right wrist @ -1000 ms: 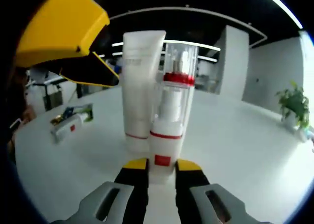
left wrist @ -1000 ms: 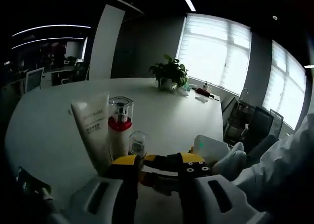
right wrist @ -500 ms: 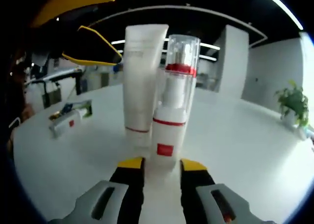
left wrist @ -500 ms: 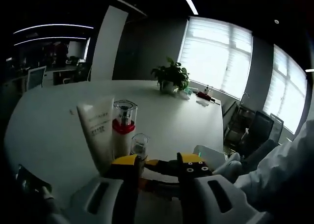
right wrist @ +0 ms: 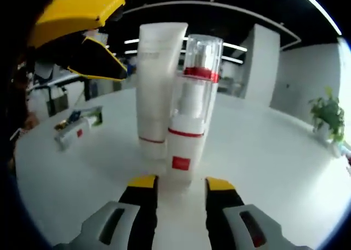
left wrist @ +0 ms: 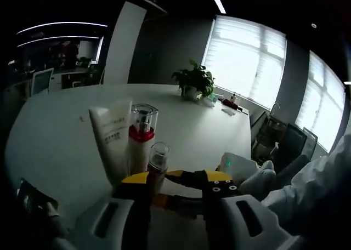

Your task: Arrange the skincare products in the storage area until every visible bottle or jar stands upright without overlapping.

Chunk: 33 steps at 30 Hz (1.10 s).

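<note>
Right tool [right wrist: 179,185] released, jaws either side of pump bottle [right wrist: 189,124] base. Careless retreat could clip bottle, toppling it against tube [right wrist: 156,91] beside. Left tool [left wrist: 173,183] state: cannot tell.

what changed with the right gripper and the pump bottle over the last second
The right gripper let go: a second ago its jaws pinched the base of the pump bottle; now they stand apart, clear of it. The left gripper stays just behind the small clear-capped bottle. The pump bottle and the white tube remain upright, side by side on the white table, and the flat box still lies there.
</note>
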Available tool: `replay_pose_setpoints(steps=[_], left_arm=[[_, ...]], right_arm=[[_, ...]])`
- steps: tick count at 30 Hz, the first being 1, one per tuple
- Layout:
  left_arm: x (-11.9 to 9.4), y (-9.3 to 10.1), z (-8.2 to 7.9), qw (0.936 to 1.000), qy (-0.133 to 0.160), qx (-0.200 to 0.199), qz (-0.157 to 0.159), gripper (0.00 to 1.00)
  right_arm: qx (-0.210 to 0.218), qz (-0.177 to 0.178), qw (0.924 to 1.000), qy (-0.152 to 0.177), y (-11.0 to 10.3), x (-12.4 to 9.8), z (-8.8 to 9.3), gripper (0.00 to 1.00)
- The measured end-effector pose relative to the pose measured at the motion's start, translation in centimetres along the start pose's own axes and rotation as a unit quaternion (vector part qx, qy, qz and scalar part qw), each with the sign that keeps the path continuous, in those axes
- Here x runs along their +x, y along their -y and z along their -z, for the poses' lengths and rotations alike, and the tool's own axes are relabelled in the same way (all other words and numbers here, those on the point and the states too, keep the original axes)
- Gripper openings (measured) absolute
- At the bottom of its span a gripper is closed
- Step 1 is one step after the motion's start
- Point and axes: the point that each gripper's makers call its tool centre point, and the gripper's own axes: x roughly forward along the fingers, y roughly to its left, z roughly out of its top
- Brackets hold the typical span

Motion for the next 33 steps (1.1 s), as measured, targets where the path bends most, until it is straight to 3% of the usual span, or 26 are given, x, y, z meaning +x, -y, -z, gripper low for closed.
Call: replay_pose_setpoints(steps=[2, 6, 10, 12, 16, 26, 30, 33], left_arm=[[-0.1, -0.1, 0.1, 1.0, -0.001, 0.003, -0.002, 0.36], [-0.3, -0.4, -0.1, 1.0, 0.001, 0.0, -0.009, 0.38], [-0.5, -1.1, -0.2, 0.9998, 0.003, 0.002, -0.022, 0.46], [-0.7, -1.4, -0.1, 0.9997, 0.001, 0.002, -0.026, 0.47], [-1.1, -1.9, -0.3, 0.9994, 0.008, -0.001, -0.034, 0.5], [-2.2, -2.4, -1.0, 0.999, 0.021, -0.005, -0.038, 0.63], [-2.7, -2.4, -0.1, 0.9997, -0.002, 0.001, -0.025, 0.76], [-3.4, -3.3, 0.6, 0.9993, -0.015, -0.003, -0.035, 0.79]], right_arm=[[-0.012, 0.0, 0.9999, 0.006, 0.1, -0.2, -0.4, 0.48], [-0.02, -0.015, 0.9997, 0.007, 0.2, -0.5, -1.2, 0.6], [0.011, -0.082, 0.9965, -0.001, -1.3, -0.7, -0.8, 0.92], [0.028, -0.098, 0.9946, -0.021, -1.7, -1.1, -0.2, 0.99], [0.048, -0.109, 0.992, -0.041, -1.6, -1.2, -0.4, 0.99], [0.051, -0.148, 0.9874, -0.022, -2.2, -3.4, -3.2, 1.0], [0.027, -0.186, 0.9817, -0.03, -3.3, -5.1, -3.7, 1.0], [-0.002, -0.195, 0.9802, -0.032, -3.8, -6.1, -3.9, 1.0]])
